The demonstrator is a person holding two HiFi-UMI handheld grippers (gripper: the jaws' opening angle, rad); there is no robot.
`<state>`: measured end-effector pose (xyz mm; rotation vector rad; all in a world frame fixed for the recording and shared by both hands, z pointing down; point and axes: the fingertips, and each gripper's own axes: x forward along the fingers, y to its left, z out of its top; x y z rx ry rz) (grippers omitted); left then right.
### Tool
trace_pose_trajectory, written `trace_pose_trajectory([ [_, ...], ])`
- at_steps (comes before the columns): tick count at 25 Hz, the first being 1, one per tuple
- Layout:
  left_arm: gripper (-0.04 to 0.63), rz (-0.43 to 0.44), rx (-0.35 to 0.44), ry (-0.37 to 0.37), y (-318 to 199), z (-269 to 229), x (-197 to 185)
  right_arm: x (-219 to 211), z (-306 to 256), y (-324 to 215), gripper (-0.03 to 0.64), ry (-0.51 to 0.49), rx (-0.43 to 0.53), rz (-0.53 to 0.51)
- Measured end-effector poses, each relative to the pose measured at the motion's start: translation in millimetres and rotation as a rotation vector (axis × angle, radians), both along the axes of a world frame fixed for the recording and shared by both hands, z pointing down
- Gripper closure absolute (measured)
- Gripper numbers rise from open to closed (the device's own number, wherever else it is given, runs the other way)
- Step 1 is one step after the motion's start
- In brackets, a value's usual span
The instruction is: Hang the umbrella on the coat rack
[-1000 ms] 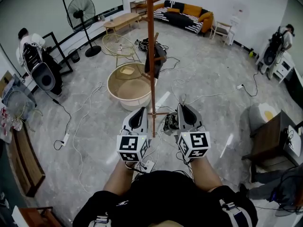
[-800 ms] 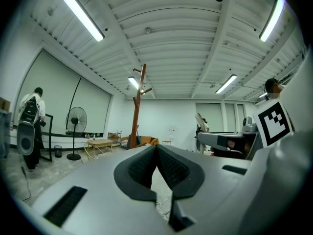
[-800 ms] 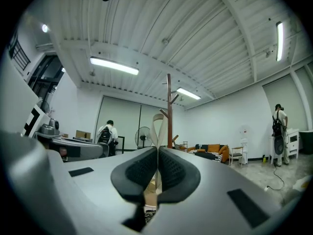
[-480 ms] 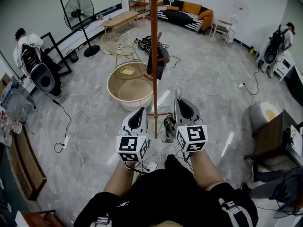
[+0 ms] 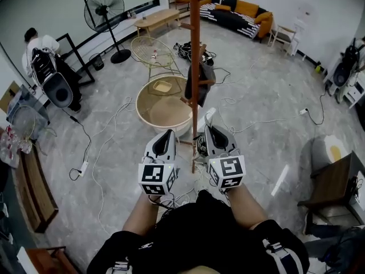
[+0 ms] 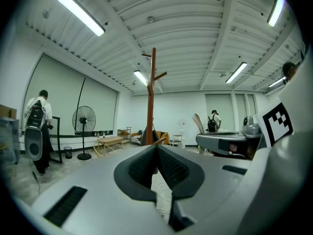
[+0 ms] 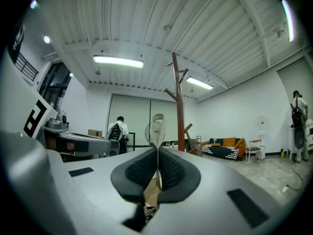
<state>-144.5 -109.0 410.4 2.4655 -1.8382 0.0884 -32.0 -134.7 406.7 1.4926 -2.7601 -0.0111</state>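
One umbrella (image 5: 207, 77), dark and folded up, hangs off a low peg of the one coat rack (image 5: 195, 50), right against the pole; the pole stands just ahead, between the two grippers. The left gripper (image 5: 167, 135) has its jaws pressed together with nothing in them; the right gripper (image 5: 211, 130) is clamped on a thin pale strip (image 7: 157, 126) that pokes out past the tips (no idea what it is, too thin to tell).

Around the rack: one round beige tub (image 5: 149, 108) just to its left, one wire-frame chair (image 5: 149, 49) behind that, then one standing fan (image 5: 104, 10), one low wooden table (image 5: 157, 19) and one sofa (image 5: 242, 17) along the far wall. Two people are in the room, one person (image 5: 39, 43) at the left wall and another person (image 7: 297, 109) off to the right, both well apart from the rack.

Floor's messy; cables (image 5: 108, 124) snake round the rack's foot and off to the left; the right of the rack is more open grey floor, up to a dark table (image 5: 333, 178) at the right edge.
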Motion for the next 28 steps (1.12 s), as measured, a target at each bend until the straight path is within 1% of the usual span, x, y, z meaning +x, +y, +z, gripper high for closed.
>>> trace_pose_trajectory([
  [3,0.578,-0.035,-0.007,-0.002,-43,-1,-7,-6,14,-46,0.600,0.009,-0.032,-0.025],
  [7,0.578,-0.066,-0.023,-0.015,-86,5,-11,-13,40,-99,0.600,0.033,-0.072,-0.052],
  [11,0.578,-0.098,-0.046,-0.028,-117,18,-20,-29,65,-135,0.600,0.081,-0.082,-0.075],
  [14,0.578,-0.124,-0.051,-0.034,-136,19,-28,-41,79,-156,0.600,0.120,-0.093,-0.099],
  [17,0.578,-0.149,-0.054,-0.042,-150,23,-32,-50,95,-172,0.600,0.150,-0.120,-0.115],
  [23,0.578,-0.197,-0.068,-0.058,-160,24,-42,-67,127,-192,0.600,0.259,-0.150,-0.117],
  [28,0.578,-0.238,-0.071,-0.064,-164,22,-51,-70,147,-213,0.600,0.328,-0.166,-0.091],
])
